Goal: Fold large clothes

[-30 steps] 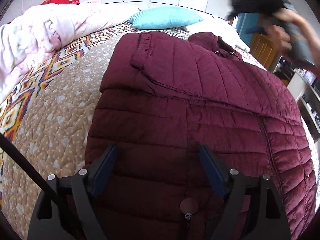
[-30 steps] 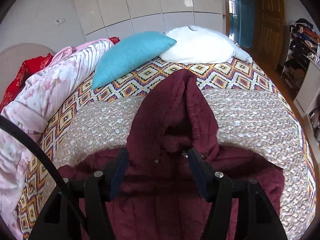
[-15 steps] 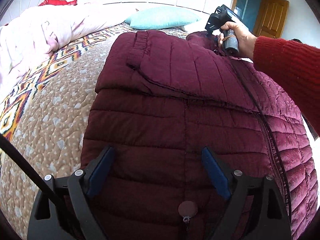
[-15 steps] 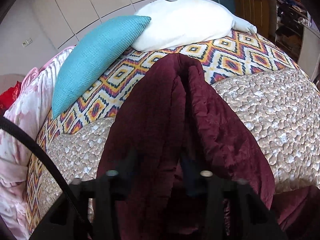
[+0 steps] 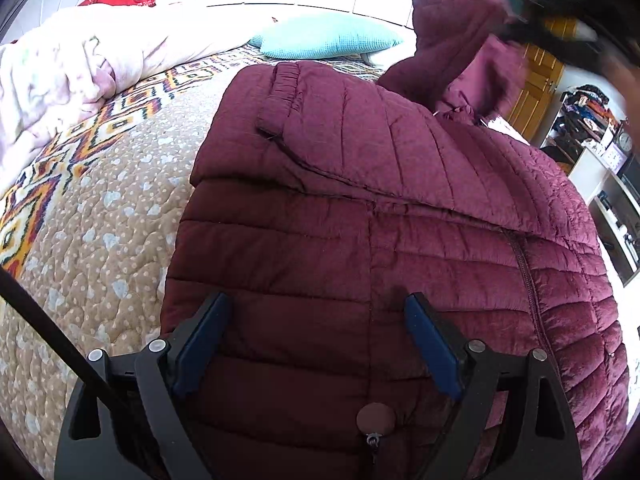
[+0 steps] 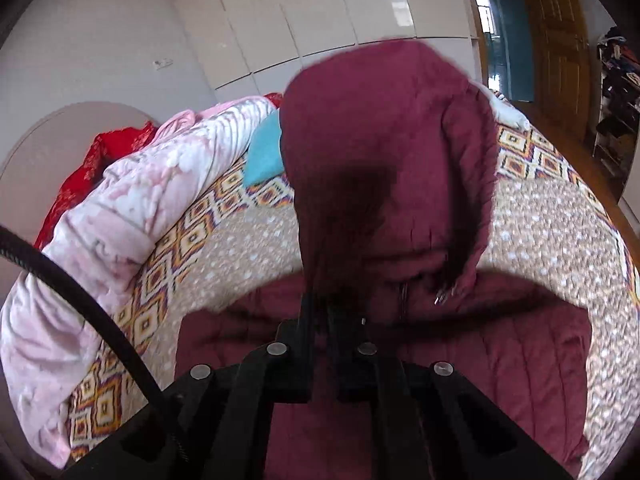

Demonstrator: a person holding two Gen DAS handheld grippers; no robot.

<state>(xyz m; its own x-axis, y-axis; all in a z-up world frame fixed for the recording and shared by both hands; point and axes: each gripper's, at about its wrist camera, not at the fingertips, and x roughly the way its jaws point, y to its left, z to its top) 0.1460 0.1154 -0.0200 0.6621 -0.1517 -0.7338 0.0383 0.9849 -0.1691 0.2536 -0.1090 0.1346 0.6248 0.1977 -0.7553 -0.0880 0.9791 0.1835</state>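
Right gripper (image 6: 334,312) clamped on puffer jacket (image 5: 360,208) hood (image 6: 384,152), raised for folding over; left gripper (image 5: 316,340) jaws apart (hovering, idle).

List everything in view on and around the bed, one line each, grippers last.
puffer jacket: one, maroon, spread on the bedspread
hood: one, maroon, lifted off the bed
bedspread: one, beige dotted with a diamond-patterned border, covers the bed
duvet: one, pink, bunched along the bed's edge
pillow: one, turquoise, at the head
pillow, white: one, mostly hidden behind the hood
red cloth: one, behind the duvet
left gripper: open, over the jacket's lower part
right gripper: shut on the hood
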